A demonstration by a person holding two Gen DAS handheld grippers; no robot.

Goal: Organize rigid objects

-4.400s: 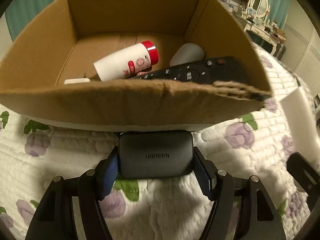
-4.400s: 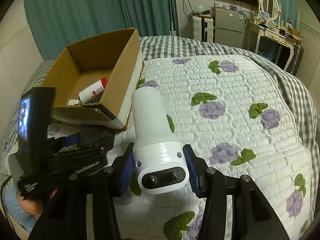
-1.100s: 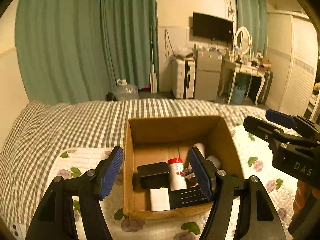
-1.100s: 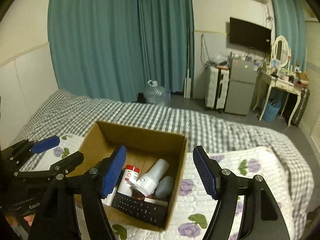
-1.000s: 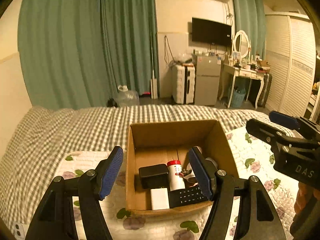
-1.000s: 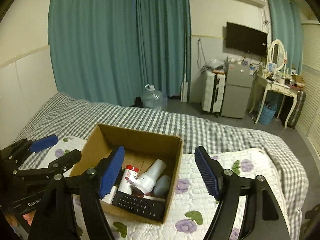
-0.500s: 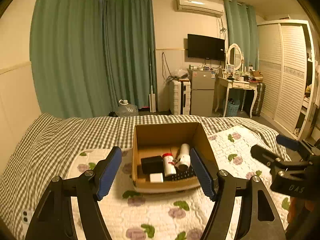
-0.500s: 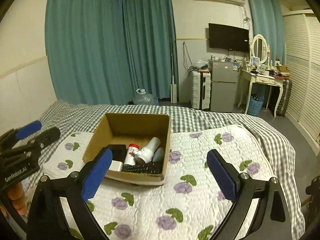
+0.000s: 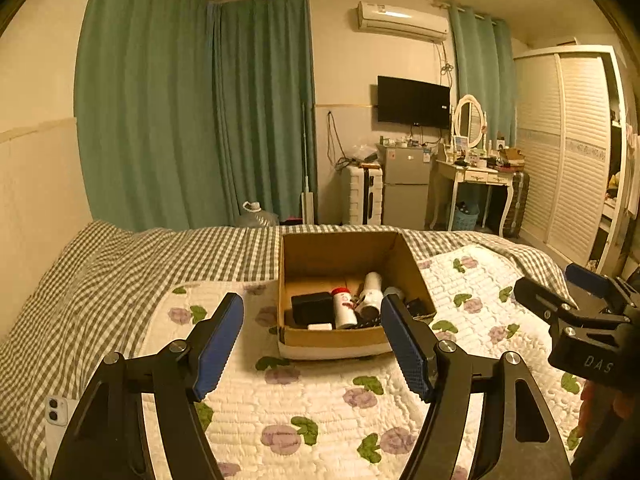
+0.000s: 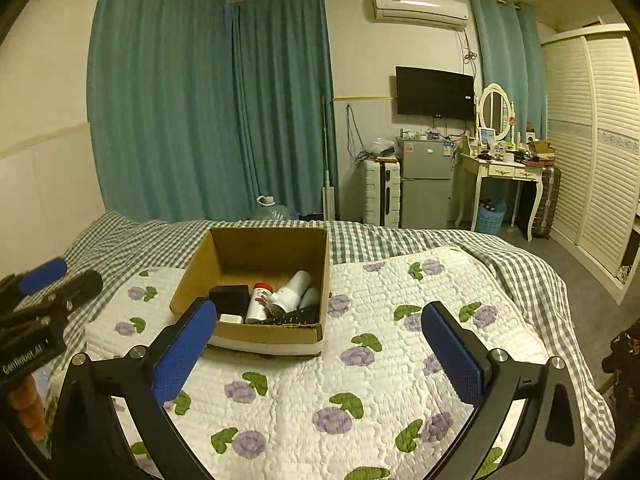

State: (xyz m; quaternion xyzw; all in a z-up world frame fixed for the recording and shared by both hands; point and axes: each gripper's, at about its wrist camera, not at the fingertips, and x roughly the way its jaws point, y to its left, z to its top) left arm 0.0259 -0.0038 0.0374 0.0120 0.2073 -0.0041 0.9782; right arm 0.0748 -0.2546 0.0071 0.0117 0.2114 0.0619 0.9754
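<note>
I hold both away from the cardboard box on the bed: left hand-held gripper spread and empty, right hand-held gripper spread wider, empty too. Black charger, red-capped bottle, white dryer and remote all lie inside the box; sorting looks finished, nothing left to grip.

Dim, warm yellowish indoor light, sharp centre, strong fisheye bending and dark vignetted corners.
</note>
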